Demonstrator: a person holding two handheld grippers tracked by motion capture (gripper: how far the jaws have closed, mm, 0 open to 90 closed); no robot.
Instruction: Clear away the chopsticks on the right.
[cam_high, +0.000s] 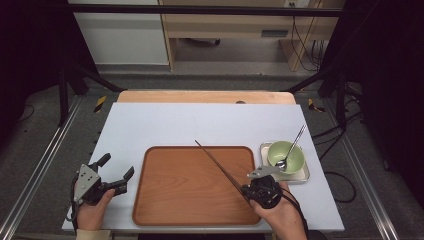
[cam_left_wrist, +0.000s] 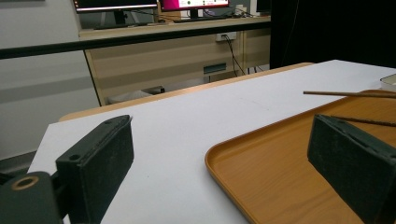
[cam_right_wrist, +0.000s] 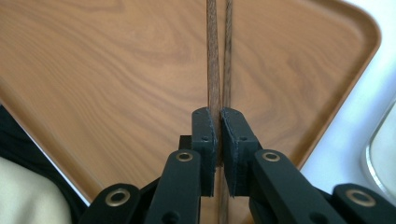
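Chopsticks (cam_right_wrist: 217, 56) run off the top edge; spoon (cam_high: 290, 147) bowl perhaps hidden inside bowl (cam_high: 285, 156)

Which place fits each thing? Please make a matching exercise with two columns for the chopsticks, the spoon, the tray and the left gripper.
1. chopsticks
2. spoon
3. wooden tray
4. left gripper

a. in the green bowl
b. open, left of the tray
c. clamped in the right gripper
d. on the white table, in the middle

Pairs: 1-c, 2-a, 3-d, 4-b
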